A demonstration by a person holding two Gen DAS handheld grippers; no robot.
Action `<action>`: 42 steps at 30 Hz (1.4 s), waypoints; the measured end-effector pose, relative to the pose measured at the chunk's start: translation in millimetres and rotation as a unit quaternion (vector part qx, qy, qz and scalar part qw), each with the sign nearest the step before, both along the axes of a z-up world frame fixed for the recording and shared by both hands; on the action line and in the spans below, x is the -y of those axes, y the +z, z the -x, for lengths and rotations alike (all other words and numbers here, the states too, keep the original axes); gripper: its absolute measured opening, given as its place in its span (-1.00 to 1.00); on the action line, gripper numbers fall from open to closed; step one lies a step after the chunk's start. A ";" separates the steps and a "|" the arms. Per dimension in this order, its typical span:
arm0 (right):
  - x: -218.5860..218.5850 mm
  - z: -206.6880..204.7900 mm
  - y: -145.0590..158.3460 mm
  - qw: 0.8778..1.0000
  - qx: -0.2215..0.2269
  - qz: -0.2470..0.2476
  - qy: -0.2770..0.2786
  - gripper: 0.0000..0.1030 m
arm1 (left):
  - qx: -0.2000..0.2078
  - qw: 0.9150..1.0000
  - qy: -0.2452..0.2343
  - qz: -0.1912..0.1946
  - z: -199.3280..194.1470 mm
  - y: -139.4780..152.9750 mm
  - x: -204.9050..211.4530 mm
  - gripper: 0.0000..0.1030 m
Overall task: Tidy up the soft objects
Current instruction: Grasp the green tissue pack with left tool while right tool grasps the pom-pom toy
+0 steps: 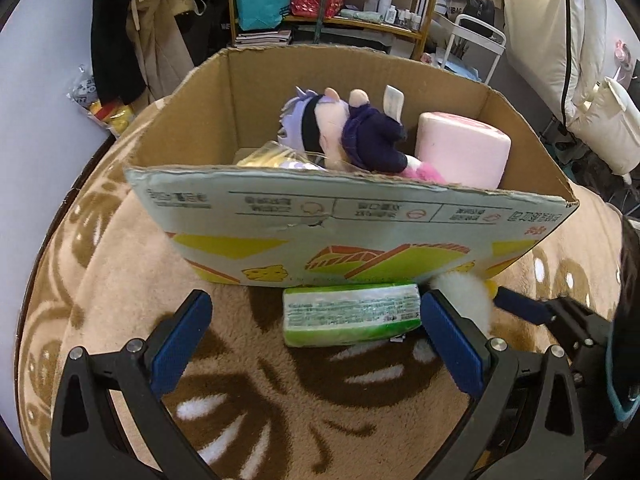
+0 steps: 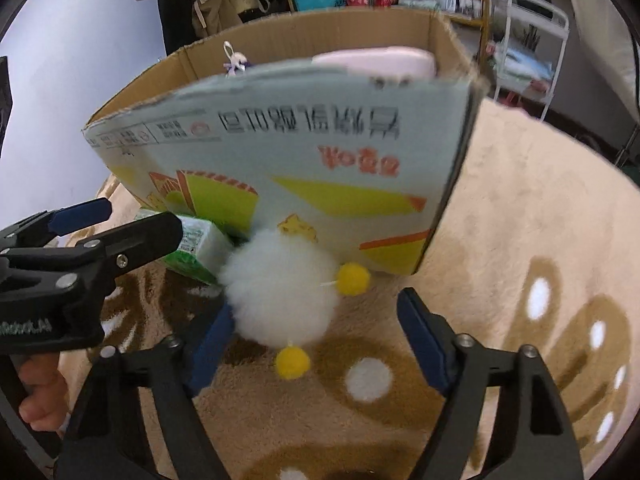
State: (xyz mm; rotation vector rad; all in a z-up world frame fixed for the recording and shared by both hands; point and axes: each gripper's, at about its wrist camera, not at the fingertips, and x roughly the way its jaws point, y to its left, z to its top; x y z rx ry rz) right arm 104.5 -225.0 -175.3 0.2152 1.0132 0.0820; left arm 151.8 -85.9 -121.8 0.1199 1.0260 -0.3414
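I have both tools spread and empty: my left gripper (image 1: 316,336) brackets the green tissue pack (image 1: 352,314) and my right gripper (image 2: 316,340) the white pompom toy (image 2: 282,288), both on the blanket (image 1: 280,408) against the box's near wall. Beyond, the cardboard box (image 1: 200,92) already holds a plush doll (image 1: 344,132) and pink roll (image 1: 464,144); I judge two items remain.
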 end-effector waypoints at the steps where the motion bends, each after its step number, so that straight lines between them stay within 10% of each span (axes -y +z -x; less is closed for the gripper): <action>1: -1.0 -1.1 -1.9 1.000 -0.001 0.001 0.000 0.58 | -0.002 1.000 -0.002 0.000 -0.3 -1.2 1.8 0.99; 7: -9.4 -7.1 -8.4 1.000 -0.009 -0.004 0.013 0.26 | -0.009 1.000 -0.013 -0.012 -1.6 -10.4 10.1 0.99; 34: -24.9 -10.4 -12.1 1.000 0.002 0.024 0.014 0.25 | -0.001 0.999 -0.025 -0.049 2.9 -18.8 28.5 0.97; 42: -25.8 -8.9 -8.4 1.000 0.003 0.027 0.004 0.25 | -0.014 0.999 -0.035 -0.036 5.3 -25.4 25.5 0.45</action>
